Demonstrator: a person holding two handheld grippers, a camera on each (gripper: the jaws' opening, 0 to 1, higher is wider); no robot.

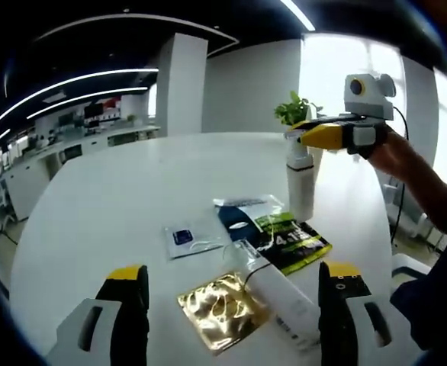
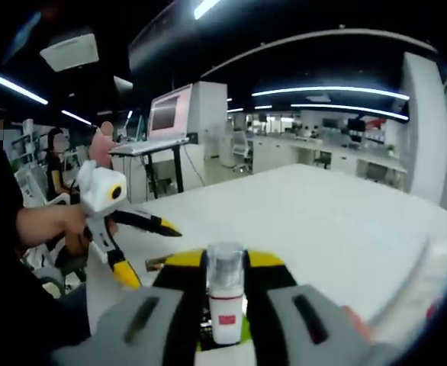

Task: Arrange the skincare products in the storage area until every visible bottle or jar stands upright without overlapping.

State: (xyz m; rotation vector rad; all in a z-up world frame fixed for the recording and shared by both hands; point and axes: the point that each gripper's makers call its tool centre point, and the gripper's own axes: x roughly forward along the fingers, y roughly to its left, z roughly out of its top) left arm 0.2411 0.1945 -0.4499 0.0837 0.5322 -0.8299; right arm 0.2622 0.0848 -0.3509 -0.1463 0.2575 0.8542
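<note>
Left gripper view:
- The left tongs [image 1: 231, 324] are open, low over the white desk [image 1: 132, 191], with nothing between the tips.
- A white tube [image 1: 281, 297] lies flat on the desk between the two tips, nearer the right one.
- A gold foil packet [image 1: 222, 309] lies just beside the tube.
- A black and green packet [image 1: 288, 242] lies past the tube, with a clear packet with a dark blue square [image 1: 187, 239] to its left.
- A tall white bottle [image 1: 300, 183] stands upright on the desk, past the packets.
- The right tongs [image 1: 303, 136] are closed on the top of this bottle.
- A green plant [image 1: 294, 110] is behind them.

Right gripper view:
- The right tongs [image 2: 225, 286] squeeze the white bottle [image 2: 225, 301] by its clear cap.
- The left tongs [image 2: 151, 252] are open, held by a hand [image 2: 44, 223] at the left.
- The white desk [image 2: 323, 221] runs far back.
</note>
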